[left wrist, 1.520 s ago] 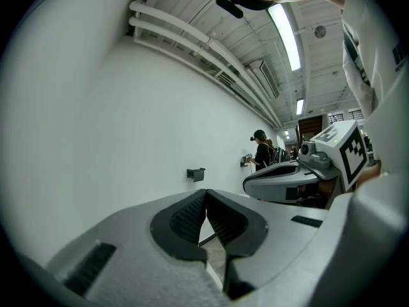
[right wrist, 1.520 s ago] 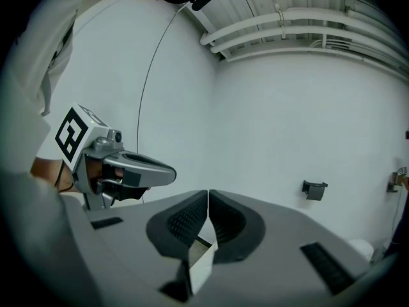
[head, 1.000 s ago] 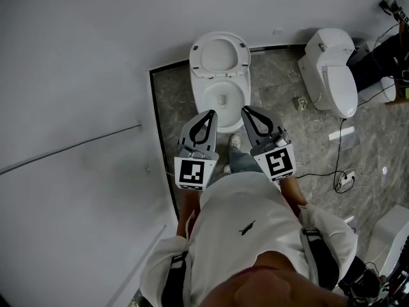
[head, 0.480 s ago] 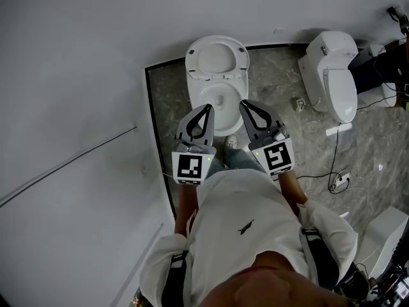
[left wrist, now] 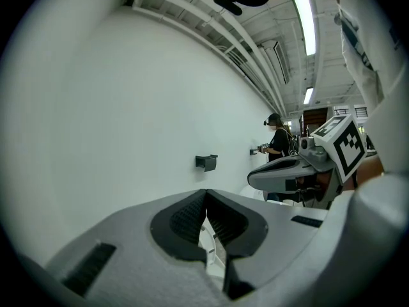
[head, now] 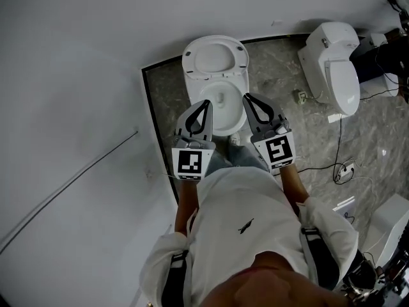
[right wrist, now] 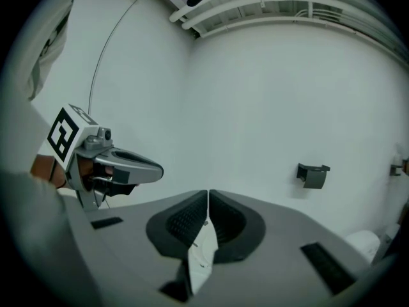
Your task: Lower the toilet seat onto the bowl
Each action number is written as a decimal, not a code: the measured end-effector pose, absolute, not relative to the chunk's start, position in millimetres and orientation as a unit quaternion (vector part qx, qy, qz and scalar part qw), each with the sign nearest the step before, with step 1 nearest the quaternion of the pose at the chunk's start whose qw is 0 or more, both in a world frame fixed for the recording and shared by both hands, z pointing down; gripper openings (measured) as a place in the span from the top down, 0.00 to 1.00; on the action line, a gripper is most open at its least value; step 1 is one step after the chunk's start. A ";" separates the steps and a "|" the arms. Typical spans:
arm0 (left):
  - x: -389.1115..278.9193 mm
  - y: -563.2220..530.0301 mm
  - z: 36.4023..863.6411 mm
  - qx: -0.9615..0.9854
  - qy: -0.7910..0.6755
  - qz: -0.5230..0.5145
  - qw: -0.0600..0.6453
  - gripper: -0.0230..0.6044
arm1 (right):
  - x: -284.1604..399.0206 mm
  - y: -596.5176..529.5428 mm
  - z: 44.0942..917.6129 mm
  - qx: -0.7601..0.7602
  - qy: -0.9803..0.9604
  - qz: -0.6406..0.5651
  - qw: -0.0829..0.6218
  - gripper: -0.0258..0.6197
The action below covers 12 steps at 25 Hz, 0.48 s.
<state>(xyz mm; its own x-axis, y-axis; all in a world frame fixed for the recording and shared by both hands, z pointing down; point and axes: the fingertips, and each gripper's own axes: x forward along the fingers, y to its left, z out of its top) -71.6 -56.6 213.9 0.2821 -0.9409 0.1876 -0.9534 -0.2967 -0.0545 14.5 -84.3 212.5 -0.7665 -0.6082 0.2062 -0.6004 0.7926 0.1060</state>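
Seat (head: 241, 57) is up, tipped back toward the wall at 12 o'clock of the bowl (head: 217, 93), so the actual task hasn't started. The person stands at the bowl's 6 o'clock with both tools held out front. The left gripper (head: 205, 103) is at roughly 7 o'clock of the bowl and the right gripper (head: 248, 98) at roughly 5 o'clock.

Both have their jaws pressed together with nothing between them, and that's clear in each gripper view. Makes sense to me: you don't pinch a raised seat, you hook or nudge its top edge forward, and shut jaws make a decent poking tip. My guess is they're carried side by side so either one can reach over the bowl and catch the rim.

Neither is touching the toilet. There's a second toilet (head: 332, 66) off at 2 o'clock, which looks irrelevant here.
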 end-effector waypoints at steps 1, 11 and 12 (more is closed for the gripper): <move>-74.7 -59.9 217.9 0.803 -0.588 0.094 0.032 0.92 | 12.7 -87.6 215.6 0.327 -0.938 -0.018 0.117 0.91; -107.6 -95.2 243.9 0.837 -0.537 0.105 0.023 0.92 | -15.1 -114.2 236.4 0.390 -0.911 -0.005 0.131 0.91; -110.5 -100.3 246.8 0.840 -0.532 0.105 0.025 0.92 | -17.7 -118.6 239.7 0.397 -0.908 -0.005 0.134 0.91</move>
<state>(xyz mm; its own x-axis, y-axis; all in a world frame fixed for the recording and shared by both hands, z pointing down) -110.5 -100.3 246.8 0.4126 -0.8880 0.2032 -0.8983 -0.4336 -0.0706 -17.7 -118.6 239.7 -0.6489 -0.7223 0.2392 -0.7197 0.6846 0.1150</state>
